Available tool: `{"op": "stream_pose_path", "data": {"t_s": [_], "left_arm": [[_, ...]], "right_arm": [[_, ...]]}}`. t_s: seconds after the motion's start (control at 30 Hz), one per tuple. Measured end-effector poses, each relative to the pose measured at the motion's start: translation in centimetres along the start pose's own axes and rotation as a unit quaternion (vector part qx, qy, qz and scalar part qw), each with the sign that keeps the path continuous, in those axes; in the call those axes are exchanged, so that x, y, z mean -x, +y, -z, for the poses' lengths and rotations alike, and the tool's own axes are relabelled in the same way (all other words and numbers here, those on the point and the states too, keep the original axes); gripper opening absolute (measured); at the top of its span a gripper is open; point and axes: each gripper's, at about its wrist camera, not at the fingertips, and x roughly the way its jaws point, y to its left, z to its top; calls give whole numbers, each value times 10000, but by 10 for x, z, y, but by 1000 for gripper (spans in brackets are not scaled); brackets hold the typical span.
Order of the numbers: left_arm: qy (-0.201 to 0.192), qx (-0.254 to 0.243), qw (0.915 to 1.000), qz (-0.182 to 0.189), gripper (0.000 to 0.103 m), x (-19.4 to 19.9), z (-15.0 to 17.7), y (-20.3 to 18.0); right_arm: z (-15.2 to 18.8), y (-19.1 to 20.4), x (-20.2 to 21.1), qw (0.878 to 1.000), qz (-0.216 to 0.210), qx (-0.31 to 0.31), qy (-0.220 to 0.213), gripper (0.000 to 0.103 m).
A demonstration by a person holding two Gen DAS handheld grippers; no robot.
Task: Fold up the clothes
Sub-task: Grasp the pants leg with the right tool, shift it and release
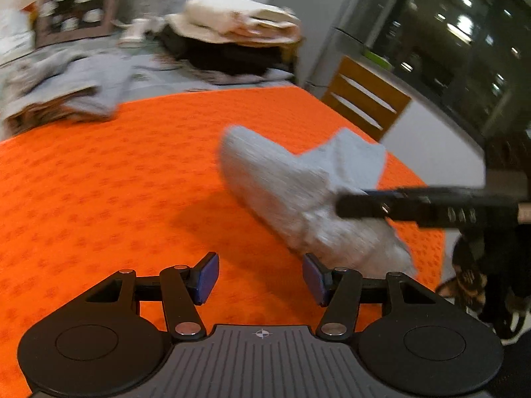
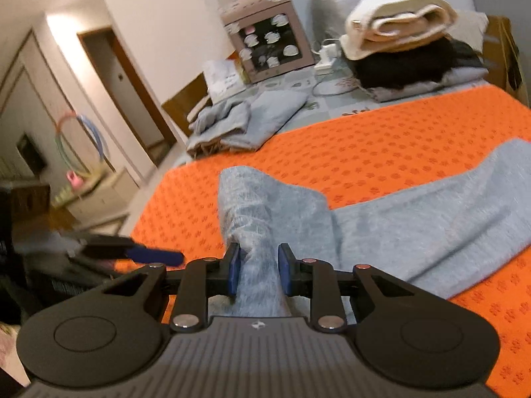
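We're mid-fold on the grey garment (image 2: 415, 212). Our right gripper (image 2: 257, 270) has its jaws closed most of the way, pinching a bunched edge of the cloth btwn the blue pads; the rest trails ahead and to the right of the jaws over the orange cover (image 2: 365, 139). Left gripper (image 1: 260, 278) is abt half open, nothing in it, cloth just ahead-right of its jaws. Next, probably: left needs its own corner, then carry the edge across w/o dragging.

grey cloth (image 2: 431, 219) cut off at right edge; far clothes pile (image 1: 66, 89) motion-blurred.
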Motion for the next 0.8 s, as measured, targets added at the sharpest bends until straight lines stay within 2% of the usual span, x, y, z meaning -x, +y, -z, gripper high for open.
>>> {"op": "stream_pose_path", "data": {"t_s": [0.1,0.2,0.4,0.57,0.7,0.8], "left_arm": [[118,-92,9996,243,46,-20,-5,-22],[88,-180,9993,314,42,-33,-12,-41],[43,-316,9989,334,42,-50,-28,-69],[166,-392,9987,284,42,-76,-35,-87],[253,-428,9985,216,43,-92,-39,-92],[169,-347,9990,222,43,-89,-42,-91]], "right_arm": [[-5,-22,10,9996,-106,-244,-58,29],[-9,-43,16,9988,-163,-452,-105,28],[-16,-90,21,9953,-166,-940,-169,27],[-16,-122,12,9941,-2,-1081,-24,27],[-12,-135,6,9957,292,-870,139,28],[-13,-134,11,9971,357,-653,127,28]]}}
